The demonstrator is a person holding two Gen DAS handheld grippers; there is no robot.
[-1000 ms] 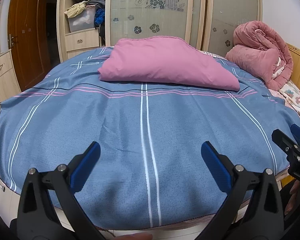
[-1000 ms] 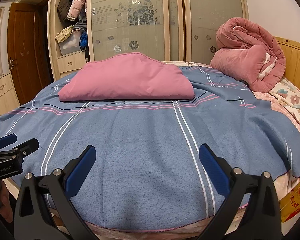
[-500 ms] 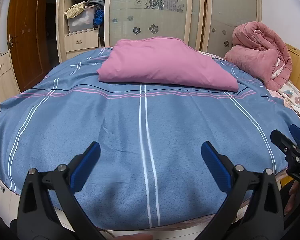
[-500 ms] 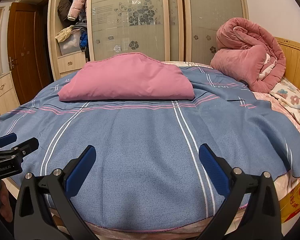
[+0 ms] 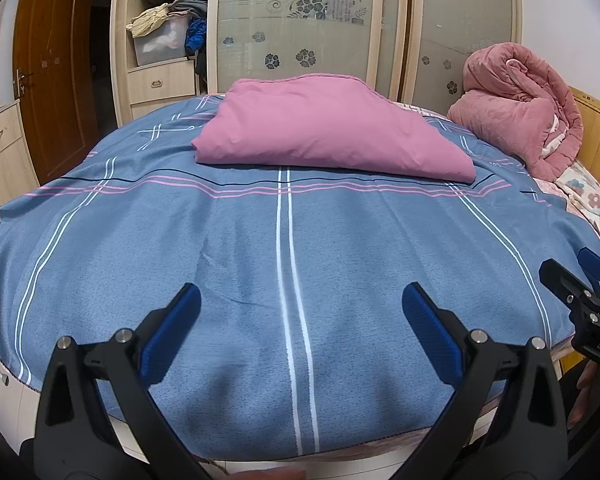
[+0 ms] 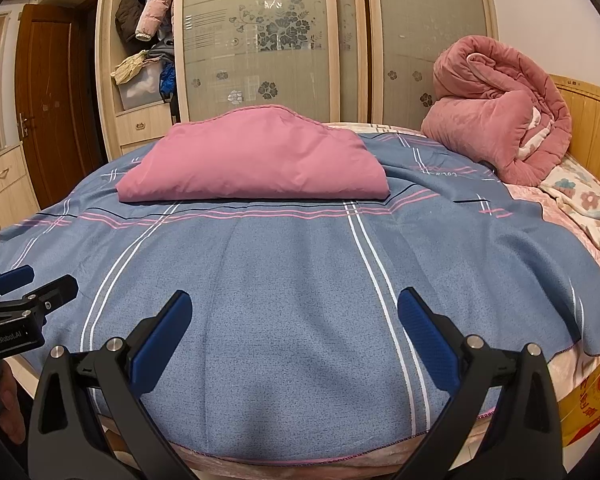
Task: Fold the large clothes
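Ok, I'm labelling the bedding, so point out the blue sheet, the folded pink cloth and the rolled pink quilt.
blue sheet (image 5: 220, 248): left wrist view, flat middle area.
folded pink cloth (image 5: 324, 128): left wrist view, top surface.
rolled pink quilt (image 6: 496, 120): right wrist view, front of the bundle.

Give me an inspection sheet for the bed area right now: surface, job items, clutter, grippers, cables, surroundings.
Surface: bed, pink sheet showing at its right edge.
Job's things: blue sheet spread flat over the bed, light creases, near hem hanging over the edge; folded pink cloth lying on its far part.
Clutter: rolled pink quilt at the right by the headboard; floral cloth beside it.
Grippers: left gripper open, above the near hem, empty; right gripper open, empty, to its right.
Cables: nothing seen.
Surroundings: wardrobe with frosted doors, an open shelf stuffed with clothes, wooden door at the left.
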